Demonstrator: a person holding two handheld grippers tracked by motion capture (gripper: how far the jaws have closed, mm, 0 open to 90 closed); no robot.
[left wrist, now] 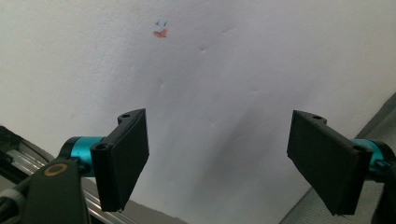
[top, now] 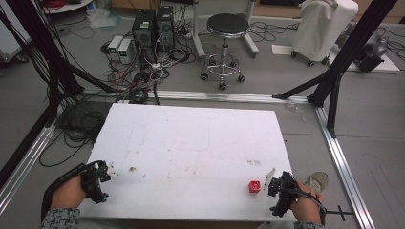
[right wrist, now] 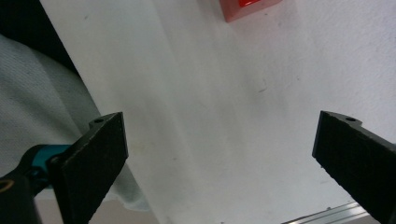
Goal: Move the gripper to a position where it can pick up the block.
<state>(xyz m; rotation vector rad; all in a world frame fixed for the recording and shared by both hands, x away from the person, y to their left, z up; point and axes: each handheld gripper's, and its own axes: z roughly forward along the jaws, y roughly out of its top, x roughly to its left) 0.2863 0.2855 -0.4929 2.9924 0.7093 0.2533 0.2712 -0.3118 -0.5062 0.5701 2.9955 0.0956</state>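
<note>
Gaping wide, both empty: left tongs [left wrist: 217, 163] over bare table [top: 191, 143] (near edge); right tongs [right wrist: 219, 163] near red block [top: 254, 186].

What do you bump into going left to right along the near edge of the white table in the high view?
left gripper → small brown mark → red block → right gripper

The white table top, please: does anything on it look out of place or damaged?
Nothing is spilled or broken. The white table top is scuffed with small stains, including an orange-and-blue mark. A red block sits upright near the right claw.
</note>
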